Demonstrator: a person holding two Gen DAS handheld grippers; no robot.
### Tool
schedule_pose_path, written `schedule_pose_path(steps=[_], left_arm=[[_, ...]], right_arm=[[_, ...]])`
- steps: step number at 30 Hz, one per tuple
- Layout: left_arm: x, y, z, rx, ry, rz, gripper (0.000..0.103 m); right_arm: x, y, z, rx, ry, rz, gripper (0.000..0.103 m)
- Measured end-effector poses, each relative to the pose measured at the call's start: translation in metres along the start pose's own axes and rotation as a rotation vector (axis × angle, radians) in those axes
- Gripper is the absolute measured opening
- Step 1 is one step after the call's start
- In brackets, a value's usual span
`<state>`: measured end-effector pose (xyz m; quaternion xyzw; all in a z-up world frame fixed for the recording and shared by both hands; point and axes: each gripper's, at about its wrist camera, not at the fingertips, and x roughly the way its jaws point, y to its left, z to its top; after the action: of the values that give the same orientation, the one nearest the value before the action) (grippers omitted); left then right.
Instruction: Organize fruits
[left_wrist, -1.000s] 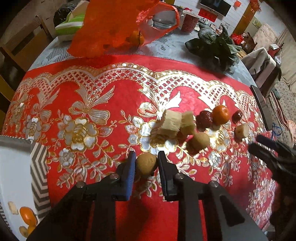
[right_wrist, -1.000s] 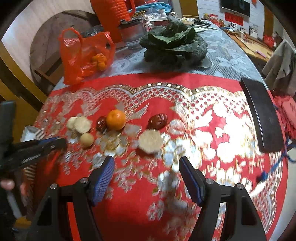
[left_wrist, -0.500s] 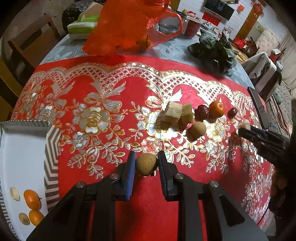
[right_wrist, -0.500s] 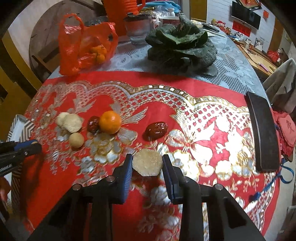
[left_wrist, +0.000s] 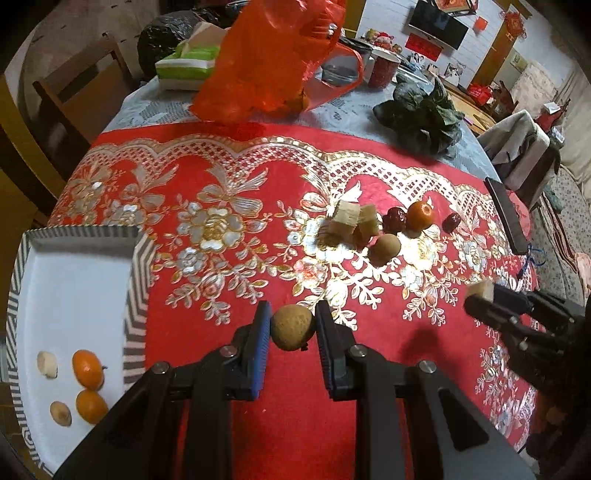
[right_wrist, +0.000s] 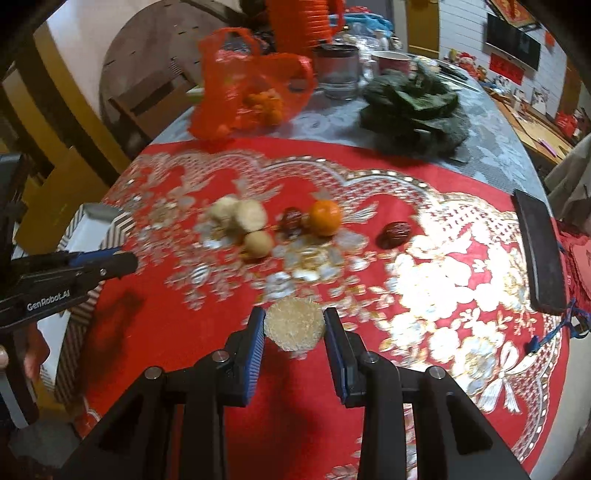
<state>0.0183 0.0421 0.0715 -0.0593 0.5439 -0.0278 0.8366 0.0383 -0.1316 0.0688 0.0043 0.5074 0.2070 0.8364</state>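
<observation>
My left gripper (left_wrist: 291, 328) is shut on a round tan longan (left_wrist: 292, 328), held above the red cloth to the right of the white striped tray (left_wrist: 138, 266). The tray holds two oranges (left_wrist: 88, 369) and two pale pieces. My right gripper (right_wrist: 294, 326) is shut on a pale sugarcane slice (right_wrist: 294, 324) and lifted; it also shows in the left wrist view (left_wrist: 480, 291). On the cloth lie sugarcane chunks (left_wrist: 347, 218), a longan (left_wrist: 385, 249), an orange (left_wrist: 420, 215) and two red dates (left_wrist: 394, 220).
An orange plastic bag (left_wrist: 273, 59) with fruit, a red mug (left_wrist: 382, 70) and dark leafy greens (left_wrist: 424, 118) stand at the table's far side. A black flat object (left_wrist: 506, 218) lies at the right edge. Wooden chairs stand at the left.
My left gripper has carried the longan back toward the tray, which now shows more fully. My right gripper closed on the sugarcane slice and lifted it off the cloth.
</observation>
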Motion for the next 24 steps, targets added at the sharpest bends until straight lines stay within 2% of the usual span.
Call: schedule_pose_path(steps=[10, 24], left_arm=[[-0.022, 0.026, -0.008, -0.038, -0.021, 0.014, 0.023], [-0.048, 0.096, -0.026, -0.147, -0.045, 0.084, 0.023]], right_arm=[[0.002, 0.057, 0.008, -0.099, 0.002, 0.071, 0.035], [0.016, 0.132, 0.023, -0.226, 0.010, 0.155, 0.035]])
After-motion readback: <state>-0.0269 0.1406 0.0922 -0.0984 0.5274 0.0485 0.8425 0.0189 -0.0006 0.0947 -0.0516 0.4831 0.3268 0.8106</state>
